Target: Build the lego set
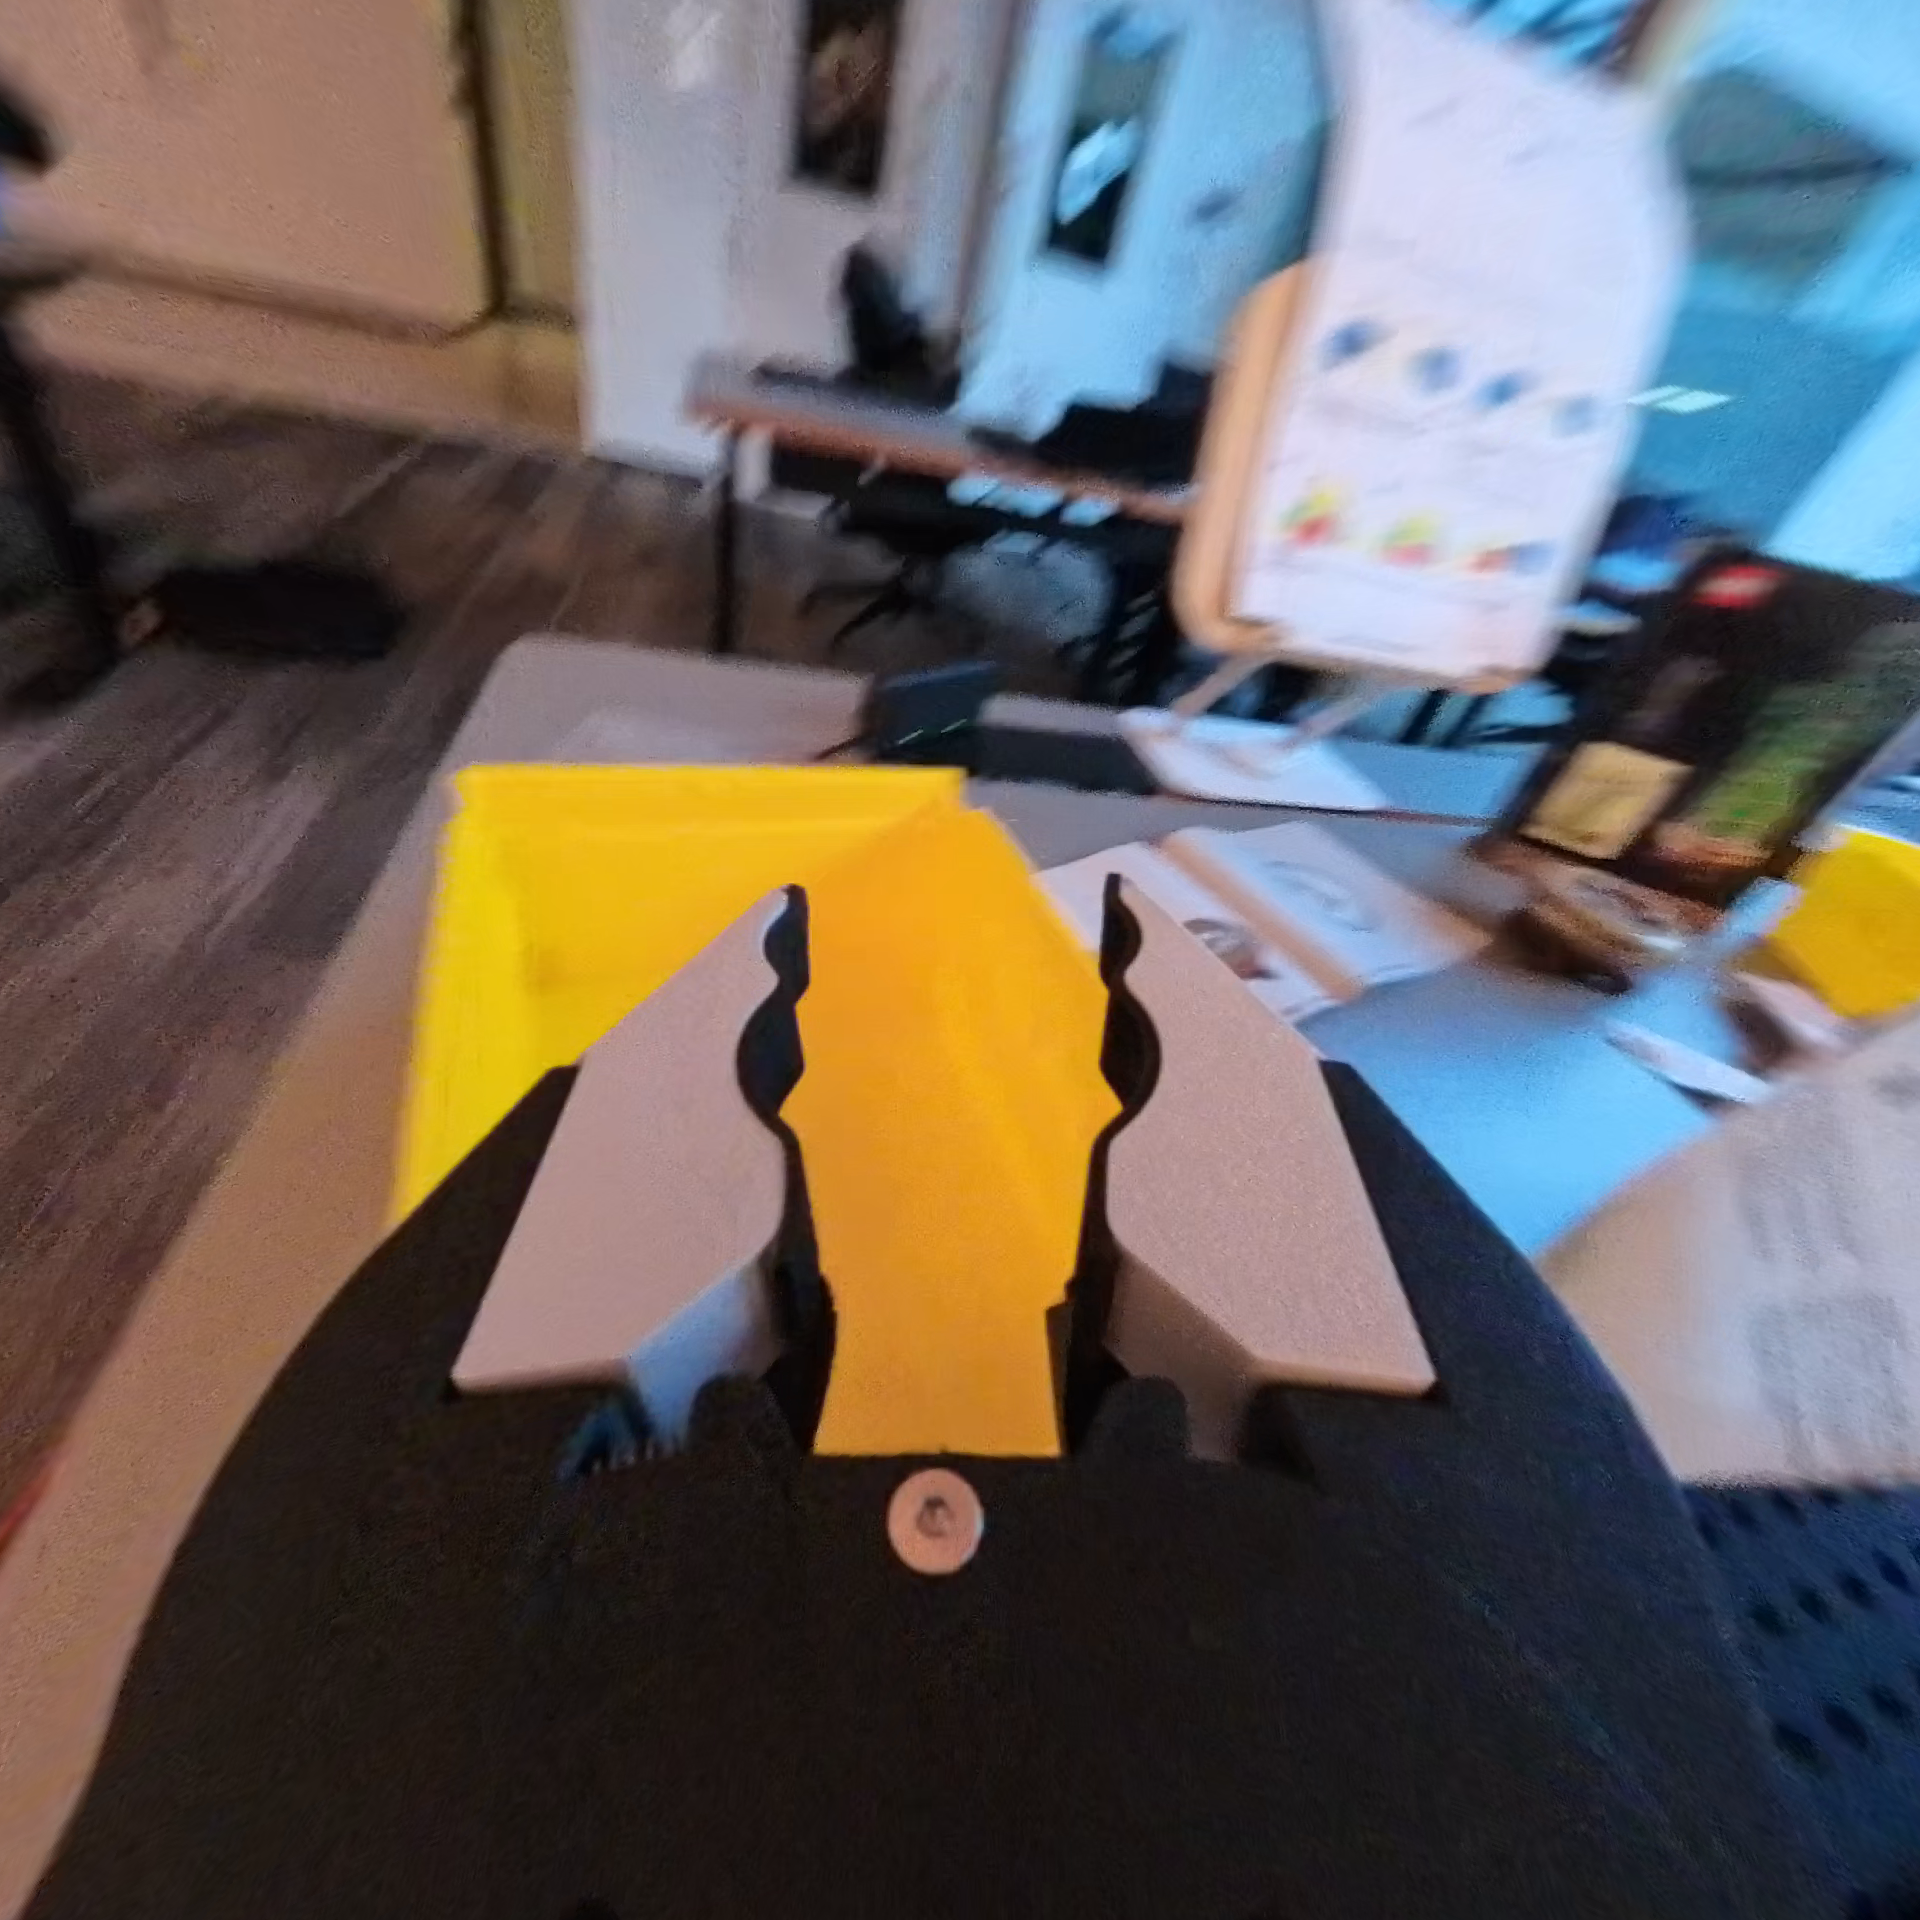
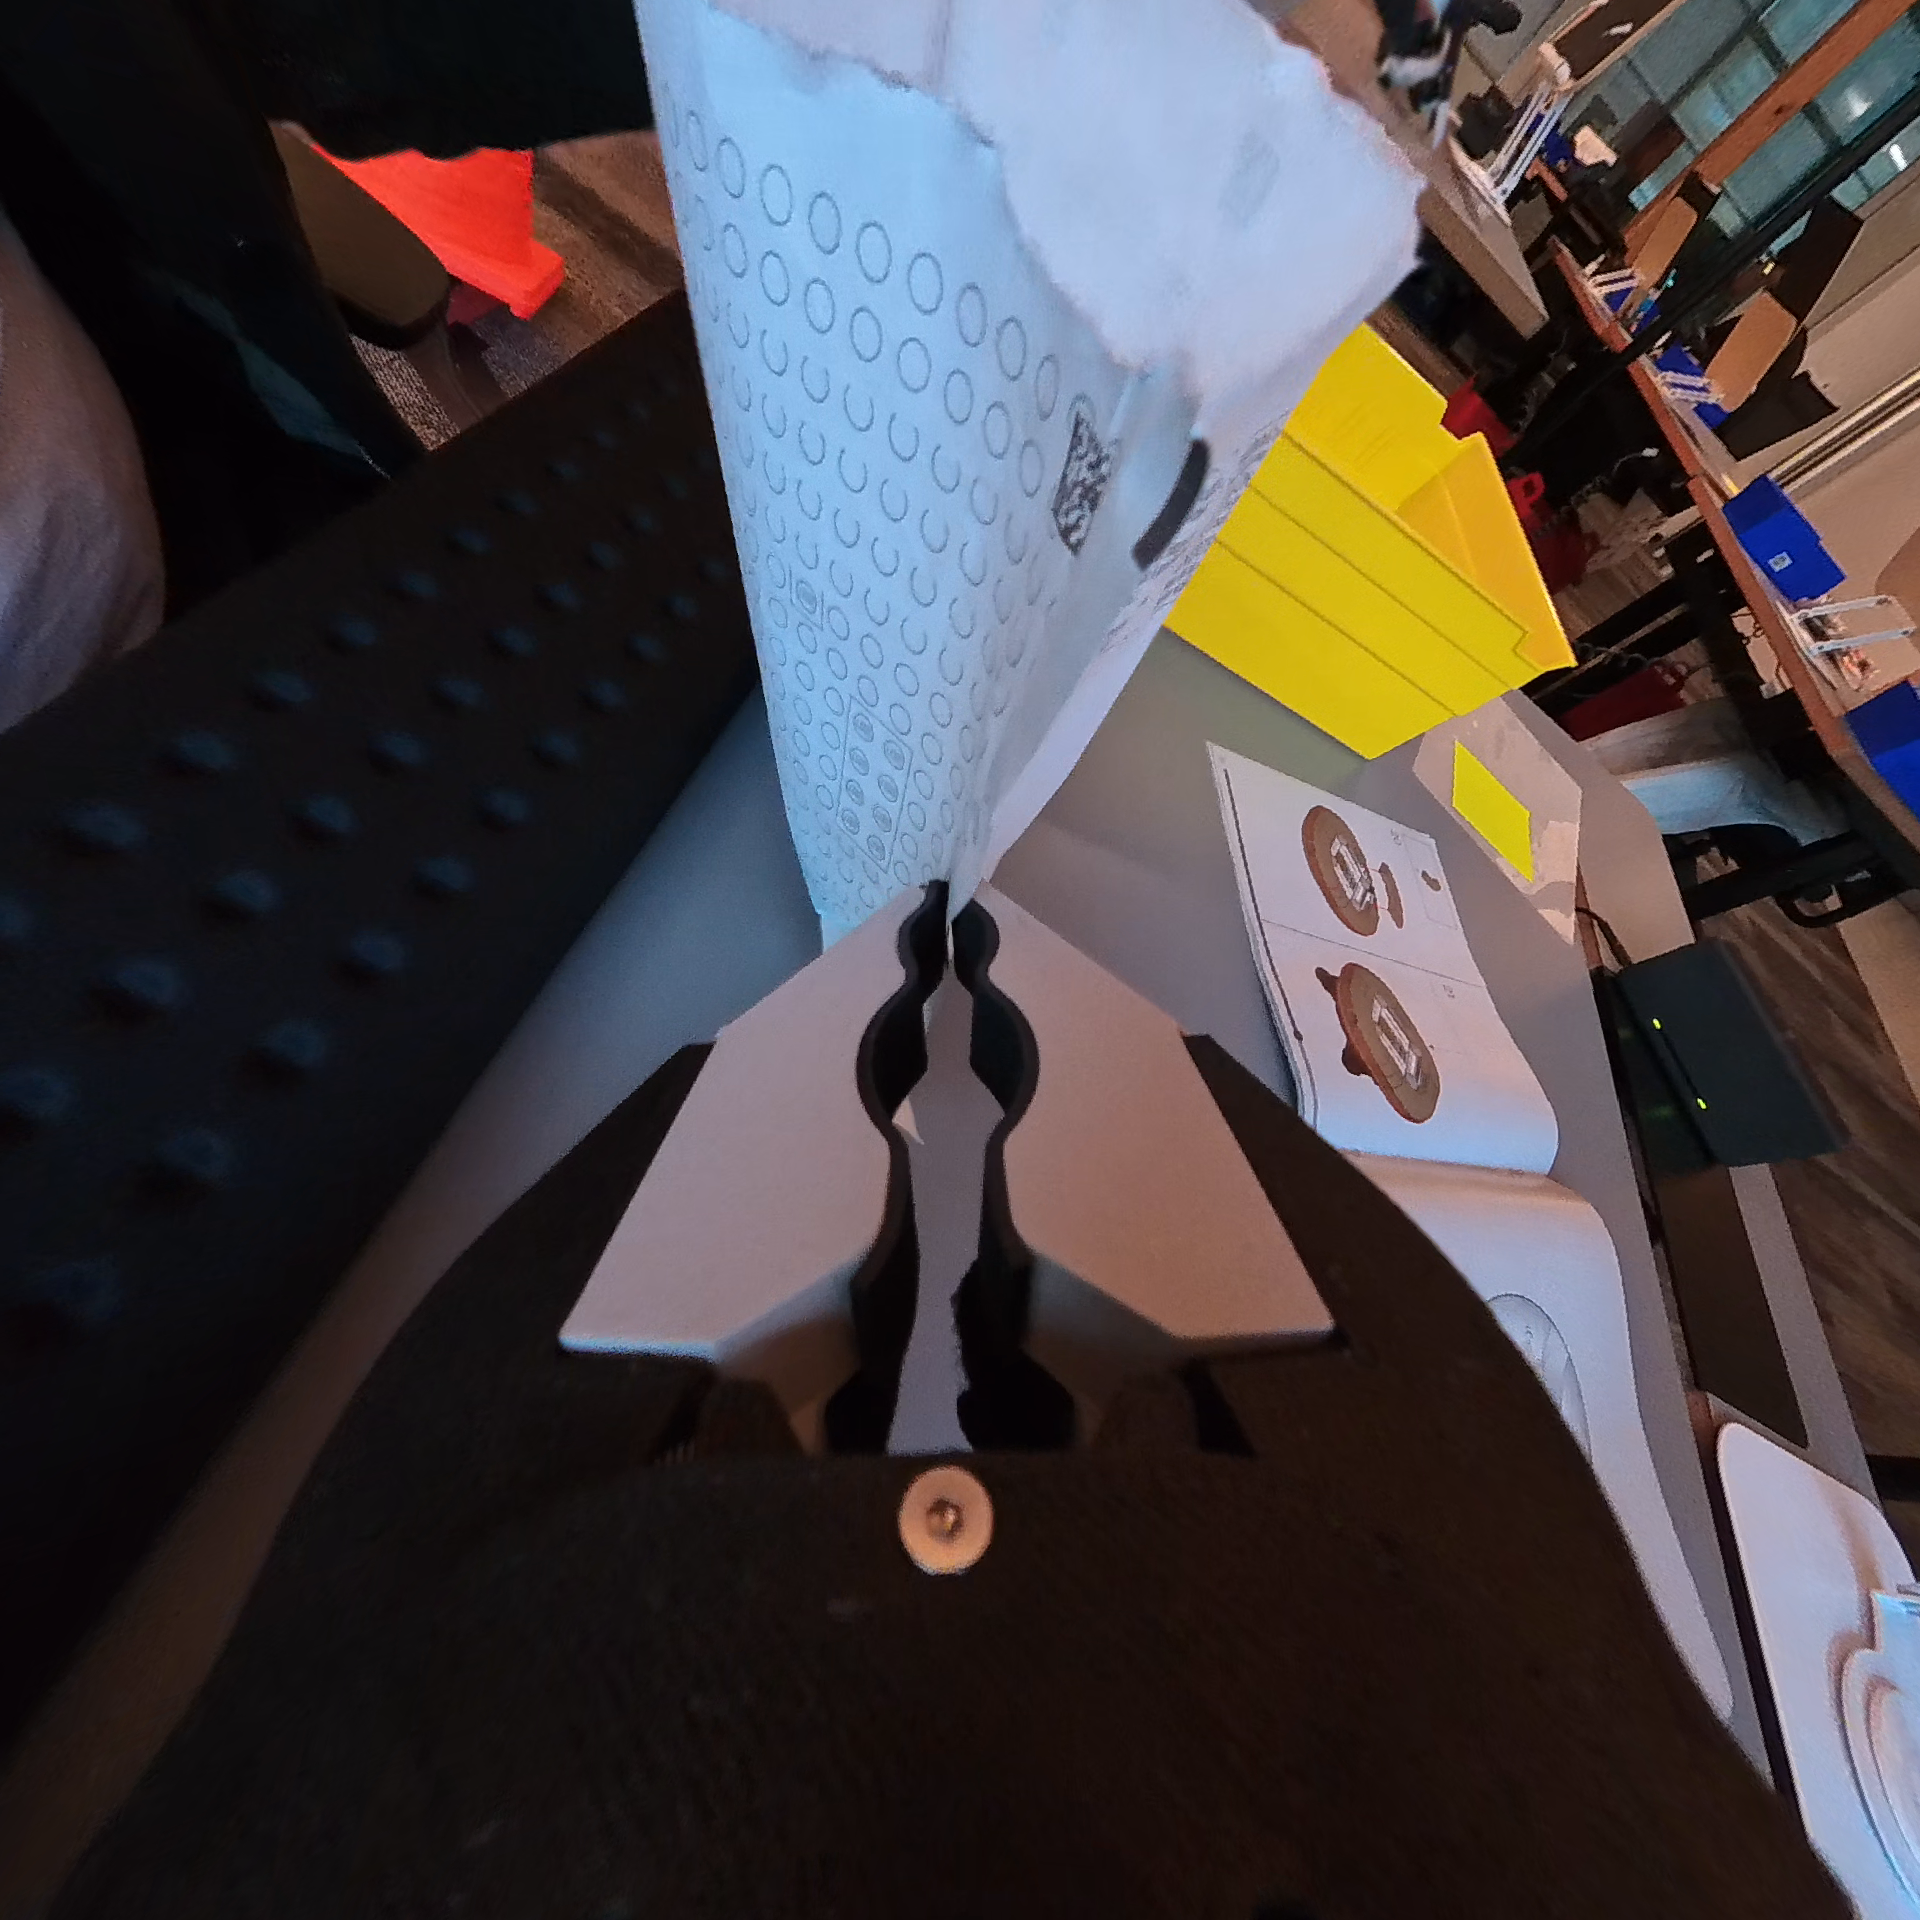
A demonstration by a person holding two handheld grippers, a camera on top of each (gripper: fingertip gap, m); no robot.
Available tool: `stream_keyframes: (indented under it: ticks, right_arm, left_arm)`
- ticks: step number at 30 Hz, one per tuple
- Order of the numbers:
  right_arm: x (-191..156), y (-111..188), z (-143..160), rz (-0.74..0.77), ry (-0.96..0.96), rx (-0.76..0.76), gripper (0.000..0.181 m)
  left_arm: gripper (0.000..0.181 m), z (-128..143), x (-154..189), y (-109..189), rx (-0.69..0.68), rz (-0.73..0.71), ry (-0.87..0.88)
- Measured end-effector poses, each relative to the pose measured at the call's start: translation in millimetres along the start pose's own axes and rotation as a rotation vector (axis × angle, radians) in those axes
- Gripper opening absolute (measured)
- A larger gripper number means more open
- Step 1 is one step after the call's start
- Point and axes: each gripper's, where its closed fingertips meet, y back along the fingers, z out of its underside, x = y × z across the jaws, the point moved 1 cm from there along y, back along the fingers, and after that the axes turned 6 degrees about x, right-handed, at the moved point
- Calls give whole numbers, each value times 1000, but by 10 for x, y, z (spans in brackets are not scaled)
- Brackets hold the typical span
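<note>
My right gripper (image 2: pixel 948 902) is shut on a white paper Lego bag (image 2: pixel 914 436) printed with small rings. The bag stands up from the fingertips and its top edge is torn open. My left gripper (image 1: pixel 954 902) is open and empty, held above an empty yellow bin (image 1: pixel 623 914). The same yellow bin shows in the right wrist view (image 2: pixel 1351 582), behind the bag. An open instruction booklet (image 2: pixel 1382 966) lies on the grey table (image 2: pixel 1122 831); it also shows blurred in the left wrist view (image 1: pixel 1278 914).
A black studded baseplate (image 2: pixel 343 810) lies at the left, and in the left wrist view (image 1: pixel 1818 1621). A black box with green lights (image 2: pixel 1704 1060) sits at the table's right edge. A second yellow bin (image 1: pixel 1860 925), a Lego box (image 1: pixel 1725 727) and a propped board (image 1: pixel 1444 416) stand at the right. The tips of one gripper are about 40 cm away from the tips of the other.
</note>
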Motion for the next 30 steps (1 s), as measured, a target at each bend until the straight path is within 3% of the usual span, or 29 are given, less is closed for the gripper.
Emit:
stream_keyframes:
  ticks: [2,4,6,8,12,18,21,30]
  right_arm:
    - [-6,3,7,-7,-7,-8,0]
    - [-4,7,16,-10,-26,-7,0]
    - [12,13,36,-6,-43,-5,0]
    - [27,20,56,-4,-62,0,0]
    - [56,34,87,-2,-105,16,0]
    - [69,44,103,-2,-124,25,0]
    - [70,50,105,-3,-125,26,0]
    - [43,123,125,-61,-218,54,0]
  left_arm:
    - [44,135,571,158,93,243,-55]
    - [57,459,1017,310,1,462,-47]
    - [58,651,1421,493,-39,669,-15]
    - [62,800,1700,595,-43,770,-67]
    - [69,1178,2016,619,-165,843,-201]
    - [35,1276,2158,422,-154,838,-247]
    - [0,1358,2163,385,-172,823,-359]
    - [0,1278,1983,291,-178,735,-276]
